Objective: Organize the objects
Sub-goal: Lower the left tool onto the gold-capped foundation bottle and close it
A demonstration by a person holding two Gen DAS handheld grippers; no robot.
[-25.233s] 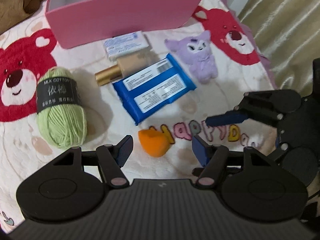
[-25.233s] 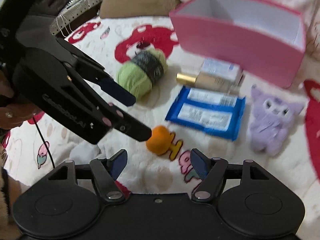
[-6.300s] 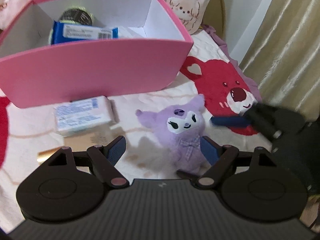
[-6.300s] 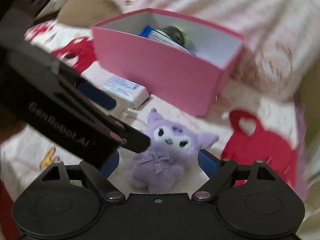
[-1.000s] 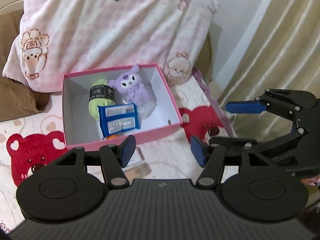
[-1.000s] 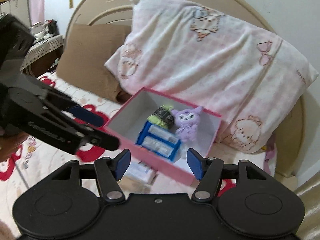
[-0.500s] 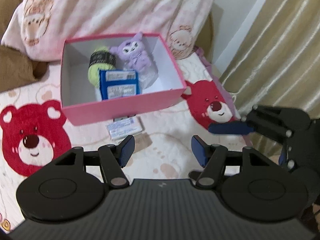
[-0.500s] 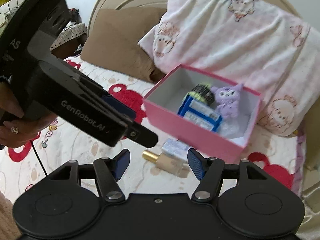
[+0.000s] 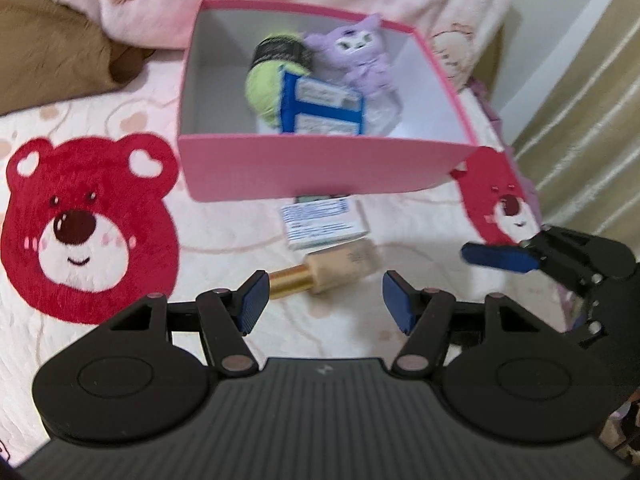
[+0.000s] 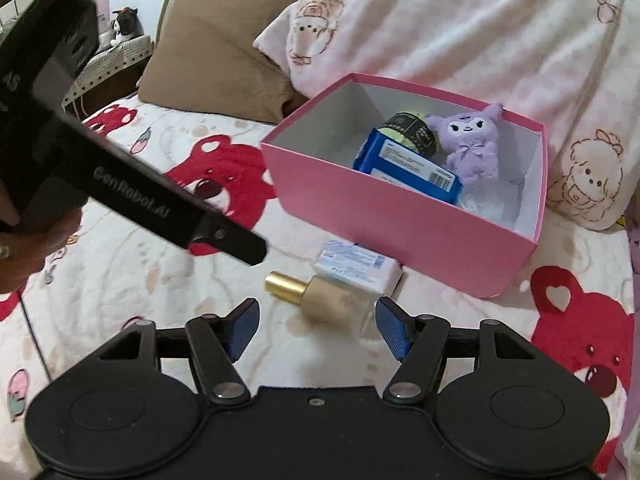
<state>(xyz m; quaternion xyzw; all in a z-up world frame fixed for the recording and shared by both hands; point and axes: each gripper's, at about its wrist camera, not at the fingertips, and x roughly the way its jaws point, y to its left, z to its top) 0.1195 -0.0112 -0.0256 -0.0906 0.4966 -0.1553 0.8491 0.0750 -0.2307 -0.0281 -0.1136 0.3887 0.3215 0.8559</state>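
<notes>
A pink box (image 9: 320, 168) (image 10: 400, 232) on the bed holds a green yarn ball (image 9: 264, 84), a blue packet (image 9: 322, 108) (image 10: 404, 160) and a purple plush (image 9: 362, 54) (image 10: 472, 144). In front of the box lie a white carton (image 9: 322, 226) (image 10: 356, 266) and a beige bottle with a gold cap (image 9: 324, 270) (image 10: 324, 296). My left gripper (image 9: 322, 300) is open and empty, just short of the bottle. My right gripper (image 10: 314, 326) is open and empty, also just short of the bottle, and shows at right in the left wrist view (image 9: 560, 258).
The bed cover carries red bear prints (image 9: 86, 216) (image 10: 580, 320). A pink patterned pillow (image 10: 460, 32) and a brown pillow (image 10: 216, 64) lie behind the box. A beige curtain (image 9: 580, 100) hangs at the right. The left gripper's body (image 10: 100, 168) crosses the right wrist view.
Both grippers have come down and closer to the bed, toward the bottle and carton in front of the box. Both stay open and empty.
</notes>
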